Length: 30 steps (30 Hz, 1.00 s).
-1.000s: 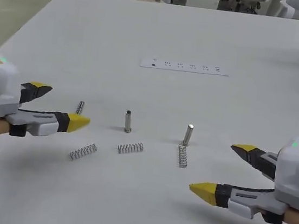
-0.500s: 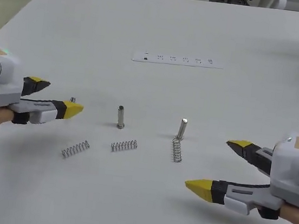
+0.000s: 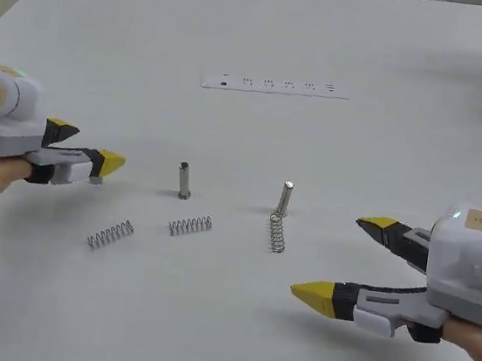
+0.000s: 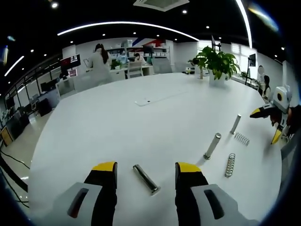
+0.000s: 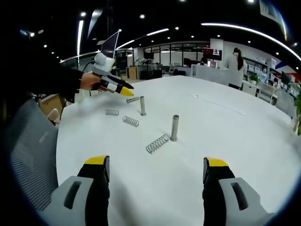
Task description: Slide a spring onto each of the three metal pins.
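Head view: the whole picture has slid because the headset tipped, so that shift is no move of the parts. What did change is the left tongs (image 3: pixel 87 147), which have crept in on the left pin until their lower jaw covers it. The middle pin (image 3: pixel 184 180) and right pin (image 3: pixel 284 198) stand upright on the tabletop (image 3: pixel 269 25). The left spring (image 3: pixel 111 234), middle spring (image 3: pixel 190 225) and right spring (image 3: pixel 276 233) lie flat where they were, the last one just beside the right pin's foot. The right tongs (image 3: pixel 344 259) have kept roughly the same gap to that pin. They are spread wide and carry nothing.

Left gripper view: the left tongs (image 4: pixel 146 167) stand moderately apart with the left pin (image 4: pixel 146 179) between the jaws. Neither jaw is touching it. Whether this pin is upright or leaning I cannot tell here.

Right gripper view: the right tongs (image 5: pixel 156 163) gape wide with nothing in them. They point at the right pin (image 5: pixel 174 127) and the spring (image 5: pixel 157 143) lying against its base.

No spring sits on any pin yet. My reading is that the left side is about to steady or grip its pin, while the right side is lined up to pick up the nearest spring.
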Tool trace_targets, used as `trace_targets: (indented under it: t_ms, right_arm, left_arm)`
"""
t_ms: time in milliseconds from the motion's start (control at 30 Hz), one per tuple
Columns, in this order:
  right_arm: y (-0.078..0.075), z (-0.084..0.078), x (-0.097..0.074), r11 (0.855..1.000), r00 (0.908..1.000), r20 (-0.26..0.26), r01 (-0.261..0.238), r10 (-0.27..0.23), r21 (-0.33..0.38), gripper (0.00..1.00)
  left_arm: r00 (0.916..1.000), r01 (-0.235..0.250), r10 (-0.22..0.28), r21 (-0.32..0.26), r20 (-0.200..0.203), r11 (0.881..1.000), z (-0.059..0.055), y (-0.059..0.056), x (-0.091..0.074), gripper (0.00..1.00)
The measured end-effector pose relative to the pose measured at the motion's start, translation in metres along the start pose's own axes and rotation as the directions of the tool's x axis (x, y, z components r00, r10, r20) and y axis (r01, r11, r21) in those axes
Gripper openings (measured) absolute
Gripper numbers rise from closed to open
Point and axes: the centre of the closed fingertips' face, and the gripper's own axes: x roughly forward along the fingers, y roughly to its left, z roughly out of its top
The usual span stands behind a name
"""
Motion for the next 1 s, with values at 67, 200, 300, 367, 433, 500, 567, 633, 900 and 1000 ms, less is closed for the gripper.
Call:
trace_targets:
  t_ms: [67, 200, 300, 367, 433, 500, 567, 633, 900, 1000]
  right_arm:
    - [0.0, -0.001, 0.0, 1.0, 1.0, 0.0, 0.0, 0.0, 0.002, 0.8]
    - [0.0, -0.001, 0.0, 1.0, 1.0, -0.001, -0.001, 0.001, 0.003, 0.8]
    - [0.001, -0.002, 0.0, 1.0, 1.0, -0.004, -0.004, 0.004, 0.0, 0.8]
    - [0.002, -0.003, 0.0, 1.0, 1.0, -0.005, -0.005, 0.005, 0.001, 0.8]
    - [0.001, -0.003, 0.0, 1.0, 1.0, -0.006, -0.006, 0.006, 0.002, 0.8]
    - [0.002, -0.003, 0.0, 1.0, 1.0, -0.006, -0.006, 0.006, 0.002, 0.8]
    - [0.002, -0.004, 0.0, 1.0, 0.9999, -0.007, -0.008, 0.008, 0.003, 0.8]
    - [0.002, -0.005, 0.0, 1.0, 0.9999, -0.009, -0.008, 0.008, 0.004, 0.8]
    - [0.001, -0.006, 0.0, 1.0, 0.9999, -0.008, -0.009, 0.009, 0.008, 0.8]
    - [0.0, -0.007, 0.0, 1.0, 0.9999, -0.009, -0.01, 0.01, 0.007, 0.8]
  left_arm:
    - [0.9998, -0.013, 0.013, 0.007, -0.017, 1.0, -0.004, 0.002, 0.003, 0.41]
    - [0.9991, -0.02, 0.019, -0.005, -0.038, 1.0, -0.008, 0.005, 0.007, 0.37]
    - [0.9988, -0.019, 0.018, -0.015, -0.045, 1.0, -0.007, 0.004, 0.009, 0.35]
    - [0.9983, -0.026, 0.025, -0.011, -0.052, 1.0, -0.007, 0.006, 0.011, 0.33]
    - [0.9979, -0.03, 0.029, -0.012, -0.058, 0.999, -0.006, 0.007, 0.013, 0.3]
    - [0.9969, -0.041, 0.04, -0.013, -0.068, 0.999, -0.006, 0.008, 0.015, 0.26]
    - [0.9958, -0.046, 0.045, -0.015, -0.08, 0.999, -0.007, 0.008, 0.017, 0.23]
    - [0.9943, -0.051, 0.05, -0.014, -0.094, 0.999, -0.008, 0.007, 0.018, 0.21]
    - [0.9877, -0.062, 0.059, -0.015, -0.145, 0.998, -0.013, 0.006, 0.022, 0.15]
    - [0.9858, -0.064, 0.06, -0.016, -0.157, 0.998, -0.013, 0.004, 0.024, 0.13]
